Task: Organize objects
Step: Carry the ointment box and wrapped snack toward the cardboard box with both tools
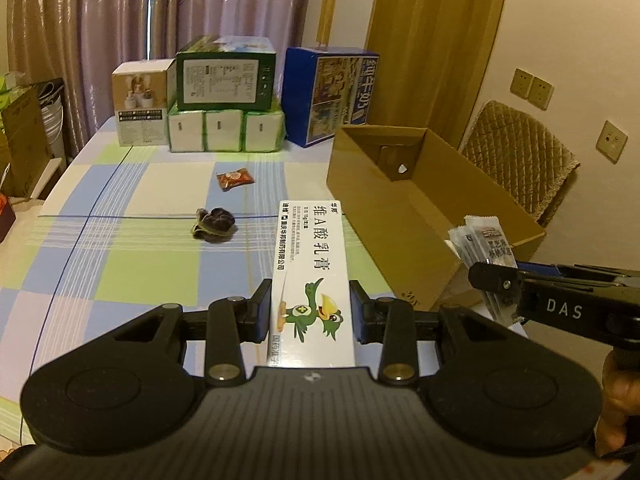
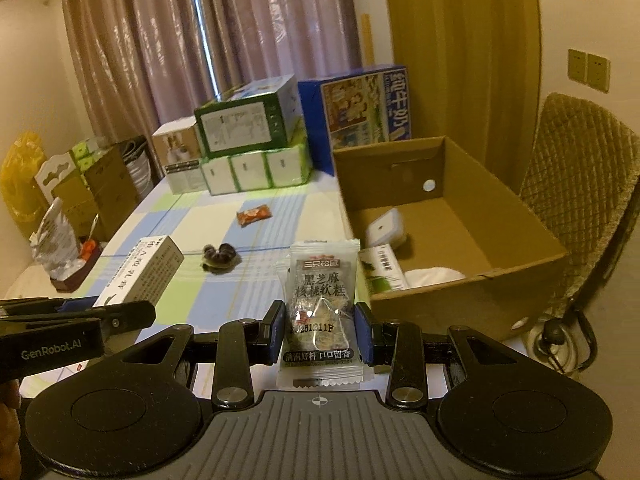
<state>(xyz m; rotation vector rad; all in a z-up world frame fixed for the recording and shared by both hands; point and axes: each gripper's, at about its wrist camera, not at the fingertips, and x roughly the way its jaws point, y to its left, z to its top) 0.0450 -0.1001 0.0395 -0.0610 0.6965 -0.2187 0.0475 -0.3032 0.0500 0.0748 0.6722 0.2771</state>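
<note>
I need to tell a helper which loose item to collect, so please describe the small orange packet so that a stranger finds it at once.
Start at the checked tablecloth and look toward the stacked boxes by the curtain. In front of them, left of the open cardboard box, lies the small orange packet. It is flat, shiny and bright, unlike the dark crumpled bundle nearer the camera.

Right tool [image 2: 320, 322] clamps a clear snack packet [image 2: 322, 308], upright, at 6 o'clock. Open carton [image 2: 520, 256] at 3 o'clock holds a white container [image 2: 386, 226] and a green-white box [image 2: 380, 270]. On the table [image 2: 180, 292]: dark bundle [image 2: 220, 257], orange sachet [image 2: 254, 215] toward 12. Left tool [image 2: 120, 314] at 9 grips a white box [image 2: 144, 268].
</note>
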